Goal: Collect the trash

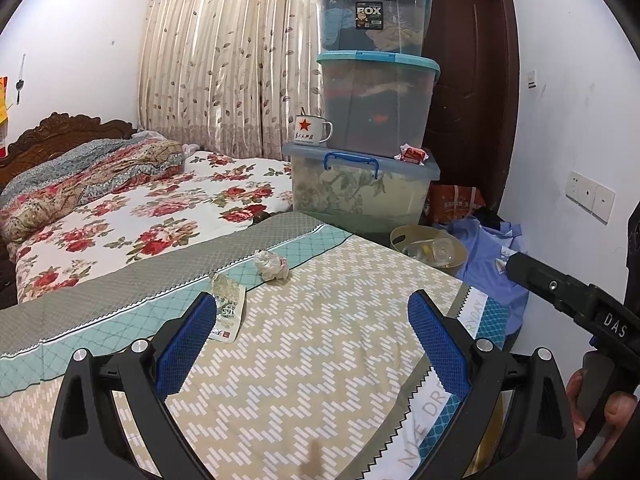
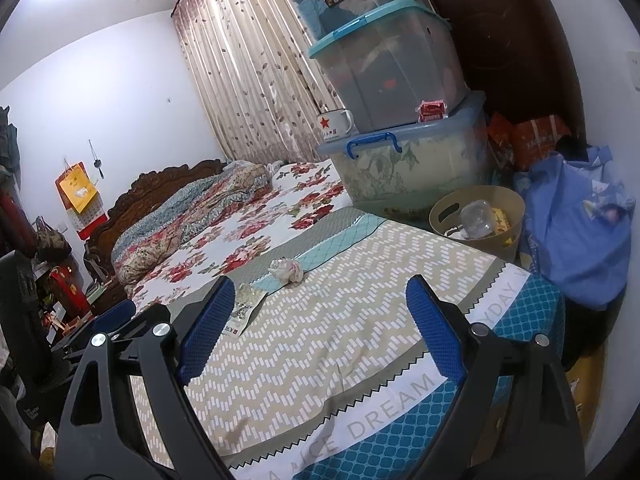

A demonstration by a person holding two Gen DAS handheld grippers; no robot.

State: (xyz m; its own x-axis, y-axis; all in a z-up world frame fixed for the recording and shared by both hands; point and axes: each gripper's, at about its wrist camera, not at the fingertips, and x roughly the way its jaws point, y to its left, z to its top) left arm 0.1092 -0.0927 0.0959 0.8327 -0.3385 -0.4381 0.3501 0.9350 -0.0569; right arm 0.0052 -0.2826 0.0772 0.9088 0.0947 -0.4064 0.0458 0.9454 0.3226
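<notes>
Trash lay on the bed's zigzag-patterned bedspread (image 1: 320, 360): a flattened, torn food sachet (image 1: 226, 308) to the left and a crumpled paper wad (image 1: 272, 265) just to its right and farther back, the two apart from each other. The sachet's long axis ran from the near edge toward the far side, with its torn end pointing away toward the curtain (image 1: 224, 60) and its printed end nearer the cameras; the digits "65" and a small red mark were legible on it, upside down. The wad had no clear direction. The left gripper (image 1: 312, 344) hovered over the bedspread with its blue fingers (image 1: 184, 344) spread wide and released, nothing between them; the left finger's tip overlapped the sachet's edge in its own view. The right gripper (image 2: 320, 328) was likewise released and empty. Along the bedspread's right border ran "NICE DREAM" and "EVERYDAY", partly cut off. Behind stood stacked storage bins; the top bin (image 1: 374, 20) bore a "BOX" sticker, and an enamel mug (image 1: 312, 130) with a red star sat on the lowest lid. Farther right a tan wastebasket (image 2: 478, 220) already held a clear bottle (image 2: 476, 218). In the left view, the right gripper's body read "DAS".
</notes>
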